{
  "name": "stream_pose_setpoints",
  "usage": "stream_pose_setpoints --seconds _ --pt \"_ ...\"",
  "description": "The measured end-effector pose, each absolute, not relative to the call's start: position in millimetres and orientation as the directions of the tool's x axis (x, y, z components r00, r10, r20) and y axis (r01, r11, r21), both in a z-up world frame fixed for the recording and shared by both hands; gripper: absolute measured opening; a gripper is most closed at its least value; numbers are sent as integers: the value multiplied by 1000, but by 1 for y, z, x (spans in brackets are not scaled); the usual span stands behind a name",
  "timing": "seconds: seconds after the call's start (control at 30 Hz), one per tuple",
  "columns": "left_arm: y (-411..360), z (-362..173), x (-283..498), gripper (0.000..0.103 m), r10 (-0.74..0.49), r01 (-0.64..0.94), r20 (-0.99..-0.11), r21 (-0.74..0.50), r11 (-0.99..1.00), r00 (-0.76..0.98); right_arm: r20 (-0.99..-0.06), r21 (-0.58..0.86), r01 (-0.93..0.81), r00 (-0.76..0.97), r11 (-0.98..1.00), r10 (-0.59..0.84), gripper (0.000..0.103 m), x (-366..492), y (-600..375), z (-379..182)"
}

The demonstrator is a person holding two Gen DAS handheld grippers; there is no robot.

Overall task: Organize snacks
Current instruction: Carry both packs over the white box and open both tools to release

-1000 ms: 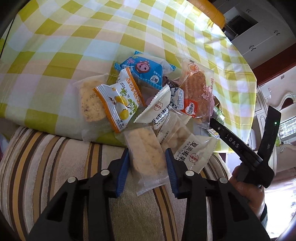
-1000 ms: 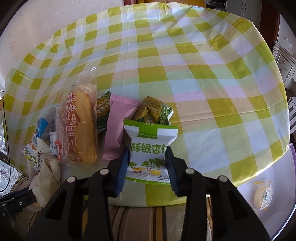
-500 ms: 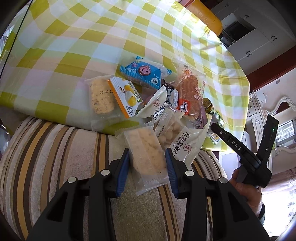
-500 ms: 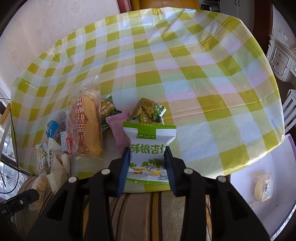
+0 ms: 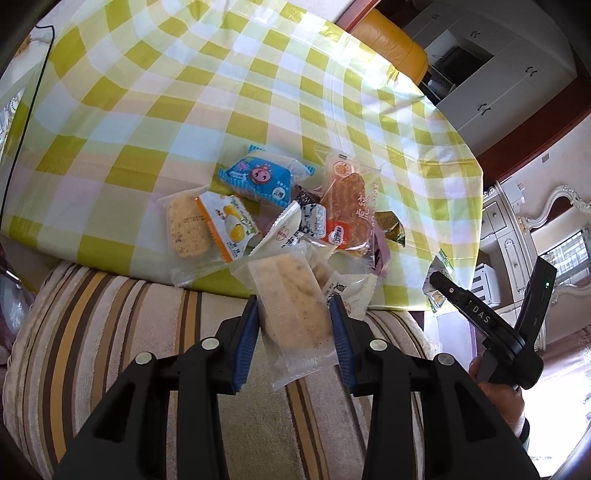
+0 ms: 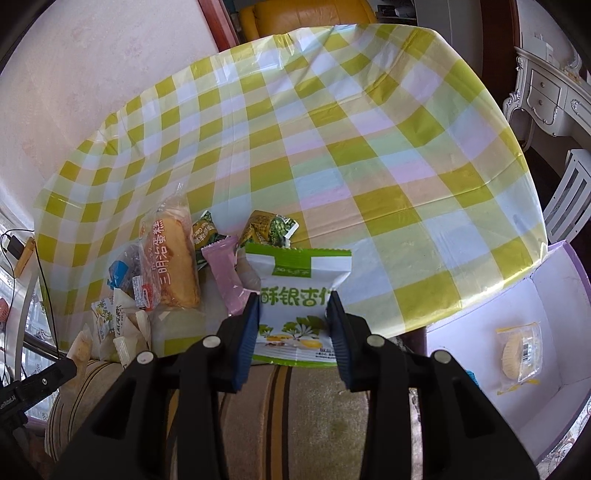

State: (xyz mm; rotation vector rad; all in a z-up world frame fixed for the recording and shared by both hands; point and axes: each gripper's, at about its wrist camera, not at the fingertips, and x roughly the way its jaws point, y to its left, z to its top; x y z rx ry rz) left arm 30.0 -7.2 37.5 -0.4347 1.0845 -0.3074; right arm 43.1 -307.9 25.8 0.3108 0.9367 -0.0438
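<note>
My left gripper (image 5: pixel 294 317) is shut on a clear-wrapped pale cake (image 5: pixel 291 310) and holds it above the striped cushion (image 5: pixel 129 332), just off the table's near edge. A pile of snacks (image 5: pixel 280 218) lies on the checked tablecloth (image 5: pixel 184 92) behind it. My right gripper (image 6: pixel 293 317) is shut on a green and white snack packet (image 6: pixel 297 295), held above the table's near edge. The right gripper also shows in the left wrist view (image 5: pixel 480 314). The pile shows in the right wrist view at left, with a long bread packet (image 6: pixel 171 262) and a pink packet (image 6: pixel 225 273).
A white open box (image 6: pixel 554 295) with a purple rim stands low at the right, off the table, with one wrapped round cake (image 6: pixel 519 349) in it. White cabinets (image 5: pixel 498 74) and an orange chair (image 6: pixel 306 14) stand beyond the table. A wall (image 6: pixel 92 74) runs along its left side.
Both grippers have pulled back and up from the table with their packets held, so the snack pile looks smaller and farther. The white box has come further into the right wrist view.
</note>
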Motion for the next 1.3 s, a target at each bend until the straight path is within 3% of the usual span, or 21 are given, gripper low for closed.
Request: stream_pose_setpoints --seconds 0.33,0.77,1.0,1.3 --pt "-81 58 42 37 -524 218 -748 -478 851 407 -789 238 310 615 920 -3 37 15 -379 34" --pt "-224 39 50 37 -603 477 -771 -458 750 207 -832 196 501 540 843 -127 37 -23 -462 2" --pt "-310 12 48 37 -604 570 -796 -482 666 33 -877 189 569 465 801 -124 37 -36 -487 -33" --pt "-385 -35 40 37 -505 622 -853 -468 627 -133 -913 163 625 389 764 -123 37 -48 -505 -69"
